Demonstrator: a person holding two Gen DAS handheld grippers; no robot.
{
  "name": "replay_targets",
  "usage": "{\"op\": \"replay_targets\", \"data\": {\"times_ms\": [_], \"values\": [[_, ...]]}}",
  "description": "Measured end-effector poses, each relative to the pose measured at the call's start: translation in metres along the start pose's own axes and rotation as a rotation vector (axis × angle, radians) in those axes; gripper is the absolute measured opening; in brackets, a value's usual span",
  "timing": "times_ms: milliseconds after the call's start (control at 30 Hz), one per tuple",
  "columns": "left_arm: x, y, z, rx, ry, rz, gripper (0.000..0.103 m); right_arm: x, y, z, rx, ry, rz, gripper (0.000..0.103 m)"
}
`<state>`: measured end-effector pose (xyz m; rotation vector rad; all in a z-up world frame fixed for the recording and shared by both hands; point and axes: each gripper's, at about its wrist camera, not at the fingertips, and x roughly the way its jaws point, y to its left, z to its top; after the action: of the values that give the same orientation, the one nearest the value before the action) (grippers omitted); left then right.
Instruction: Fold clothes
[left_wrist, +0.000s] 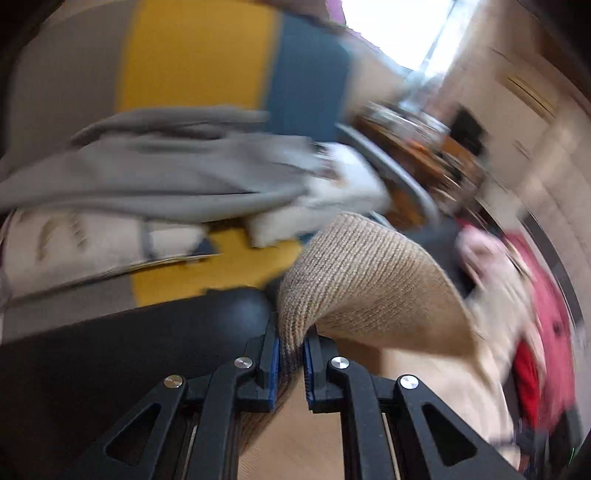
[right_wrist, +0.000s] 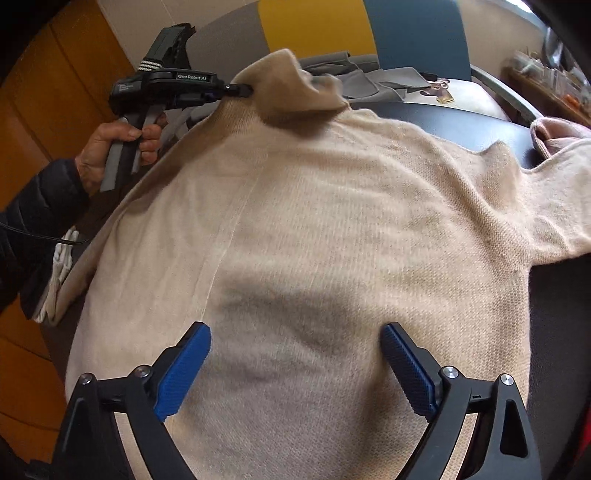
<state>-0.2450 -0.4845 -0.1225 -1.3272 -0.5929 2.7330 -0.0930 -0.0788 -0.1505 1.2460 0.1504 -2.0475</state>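
- Right gripper (right_wrist: 295, 363), foreground of the right wrist view: blue pads spread wide, nothing between them; it hovers over the lower body of the beige sweater (right_wrist: 332, 229).
- Beige sweater: spread flat over a dark table (right_wrist: 454, 118), its body filling most of the view; one sleeve runs off to the right, beside a pink knit garment (right_wrist: 554, 133) near the table's edge.
- Left gripper (left_wrist: 291, 354): blue pads nearly together, pinching a ribbed fold of the sweater; in the right wrist view the same tool (right_wrist: 240, 90), held by a hand (right_wrist: 110, 155) in a dark sleeve, lifts the sweater's far corner so that it flops over.
- Behind the table: grey clothes (right_wrist: 369, 77) in a loose heap; a chair back (right_wrist: 314, 26) in grey, yellow and blue panels.
- Left wrist view: blurred throughout; a red garment (left_wrist: 543, 295) at right.
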Motion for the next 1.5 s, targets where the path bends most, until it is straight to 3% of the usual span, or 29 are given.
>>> {"op": "replay_targets", "data": {"times_ms": [67,200,300,400,567,667,767,833,967,1100,1333,1400,1500], "values": [[0.013,0.026,0.005,-0.141,0.019,0.034,0.01,0.003,0.002,0.001,-0.005,0.012,-0.013,0.095],[0.028,0.059,0.002,-0.269,0.048,0.036,0.016,0.004,0.009,0.003,-0.029,0.021,-0.028,0.095],[0.004,0.064,-0.003,-0.309,-0.014,0.001,0.018,0.0,0.01,0.013,-0.028,0.012,0.006,0.095],[-0.036,0.051,-0.018,-0.29,-0.101,0.011,0.019,-0.005,0.012,0.04,-0.049,-0.05,0.045,0.094],[-0.074,0.028,-0.066,-0.142,-0.116,0.13,0.019,0.016,0.015,0.115,-0.146,-0.141,0.016,0.094],[-0.082,0.02,-0.098,-0.077,-0.088,0.183,0.019,0.052,0.009,0.155,-0.175,-0.115,-0.038,0.094],[-0.08,0.024,-0.124,-0.028,-0.06,0.288,0.019,0.086,-0.007,0.172,-0.157,-0.056,-0.104,0.094],[-0.076,0.037,-0.138,-0.033,-0.039,0.348,0.019,0.099,-0.019,0.168,-0.131,-0.015,-0.147,0.093],[-0.083,0.056,-0.148,-0.05,-0.106,0.347,0.021,0.096,-0.04,0.141,-0.103,-0.014,-0.204,0.093],[-0.08,0.058,-0.146,-0.014,-0.116,0.365,0.021,0.086,-0.046,0.126,-0.077,-0.036,-0.229,0.093],[-0.097,0.037,-0.141,-0.088,-0.081,0.399,0.019,0.091,-0.047,0.139,-0.055,-0.024,-0.233,0.102],[-0.115,0.012,-0.155,-0.086,-0.123,0.34,0.019,0.081,-0.047,0.14,-0.043,-0.013,-0.204,0.098],[-0.126,-0.026,-0.188,-0.07,-0.108,0.249,0.019,0.034,-0.058,0.131,0.043,-0.117,-0.155,0.096]]}}
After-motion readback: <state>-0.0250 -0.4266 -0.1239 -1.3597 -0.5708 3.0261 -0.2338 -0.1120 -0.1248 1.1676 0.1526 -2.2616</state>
